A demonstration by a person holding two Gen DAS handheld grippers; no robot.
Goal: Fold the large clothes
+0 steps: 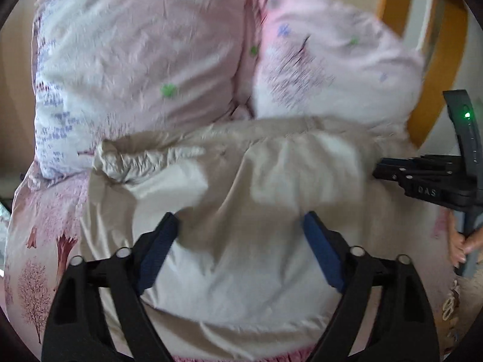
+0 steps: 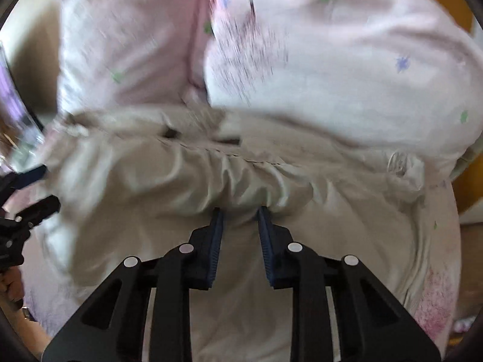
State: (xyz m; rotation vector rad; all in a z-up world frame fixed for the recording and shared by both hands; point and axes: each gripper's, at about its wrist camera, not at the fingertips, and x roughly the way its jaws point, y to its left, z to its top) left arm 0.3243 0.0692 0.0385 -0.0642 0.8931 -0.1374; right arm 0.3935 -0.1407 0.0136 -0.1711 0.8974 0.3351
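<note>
- Underneath everything lies a pink bedsheet printed with rose-coloured trees [image 1: 39, 283], covering the bed.
- At the far end two plump pale-pink pillows with small green and blue flower prints [image 1: 135, 60] sit side by side, touching along a seam between them.
- Just in front of the pillows, across the sheet, lies the beige, thin, crinkled fabric garment [image 1: 241, 181], its gathered band [image 2: 241, 175] running crosswise; both views are blurred.
- Behind the right-hand pillow stands an orange wooden frame [image 1: 452, 60].
- Over the garment's smooth part hangs the left gripper [image 1: 240, 226], released, its blue-padded fingers [image 1: 160, 247] spread wide with cloth below but not pinched.
- At the gathered band sits the right gripper [image 2: 240, 214], jaws narrow; a fold bulges at the tips, though I cannot tell whether they are clenched on it.
</note>
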